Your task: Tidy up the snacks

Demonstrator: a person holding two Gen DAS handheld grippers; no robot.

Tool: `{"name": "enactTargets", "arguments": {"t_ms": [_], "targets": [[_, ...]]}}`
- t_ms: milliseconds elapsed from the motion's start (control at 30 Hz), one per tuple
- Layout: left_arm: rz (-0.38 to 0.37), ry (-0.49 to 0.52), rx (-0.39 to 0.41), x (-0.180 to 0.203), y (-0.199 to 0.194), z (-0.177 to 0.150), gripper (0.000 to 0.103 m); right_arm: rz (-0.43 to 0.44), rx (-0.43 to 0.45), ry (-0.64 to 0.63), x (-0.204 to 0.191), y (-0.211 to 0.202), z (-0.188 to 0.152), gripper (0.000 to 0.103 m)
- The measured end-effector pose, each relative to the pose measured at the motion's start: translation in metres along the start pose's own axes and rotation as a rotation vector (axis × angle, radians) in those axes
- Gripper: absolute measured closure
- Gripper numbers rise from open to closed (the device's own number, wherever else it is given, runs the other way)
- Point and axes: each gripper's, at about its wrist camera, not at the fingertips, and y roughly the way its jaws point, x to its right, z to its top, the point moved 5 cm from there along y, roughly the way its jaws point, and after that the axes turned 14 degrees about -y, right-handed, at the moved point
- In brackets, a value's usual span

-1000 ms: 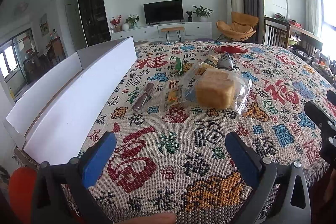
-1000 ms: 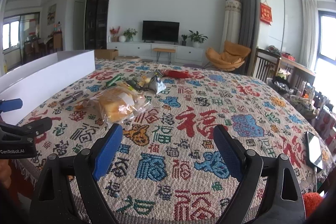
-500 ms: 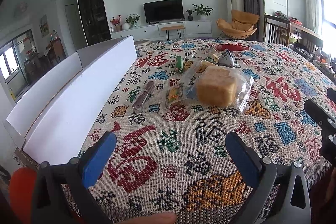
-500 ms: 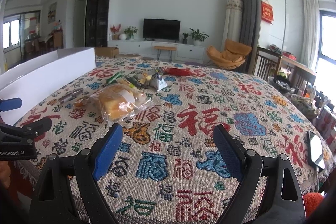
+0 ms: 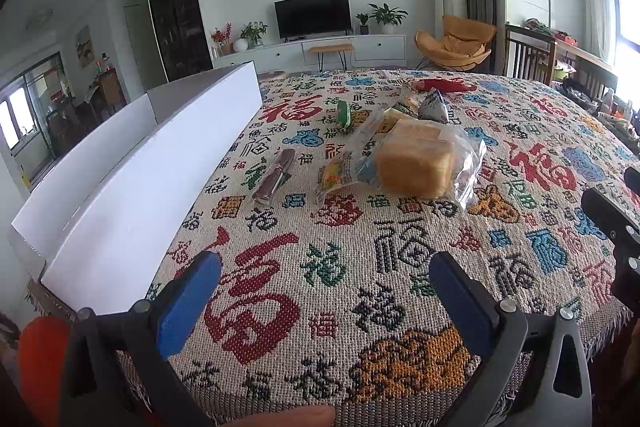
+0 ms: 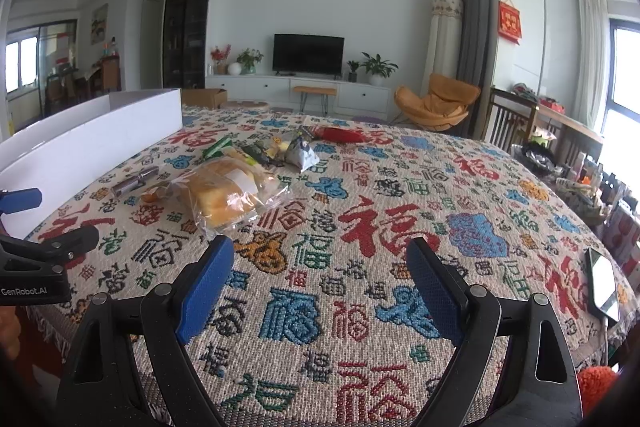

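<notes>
A clear bag of bread (image 5: 416, 163) (image 6: 228, 195) lies mid-table on the patterned cloth. Beside it lie a small yellow packet (image 5: 334, 177), a brown snack bar (image 5: 276, 177) (image 6: 134, 179), a green packet (image 5: 344, 113), a silver pouch (image 5: 434, 107) (image 6: 302, 155) and a red packet (image 5: 440, 83) (image 6: 340, 135). A long white box (image 5: 132, 187) (image 6: 92, 147) stands along the table's left side. My left gripper (image 5: 324, 287) is open and empty near the front edge. My right gripper (image 6: 320, 275) is open and empty, to the right of the left one.
A phone (image 6: 602, 283) lies at the table's right edge. The table edge (image 5: 360, 415) is just below the left gripper. Wooden chairs (image 6: 516, 119) stand on the far right, with a TV unit (image 6: 308, 91) behind.
Both grippers have moved slightly forward toward the snacks. Nothing on the table has moved.
</notes>
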Motion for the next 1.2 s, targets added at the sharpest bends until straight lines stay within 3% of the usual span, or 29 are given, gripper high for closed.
{"name": "enactTargets", "arguments": {"t_ms": [1200], "targets": [[0.01,-0.003,-0.015,-0.0042,0.0044,-0.0044,0.0,0.003,-0.003,0.0,-0.0005,0.0017,-0.0011,0.012]]}}
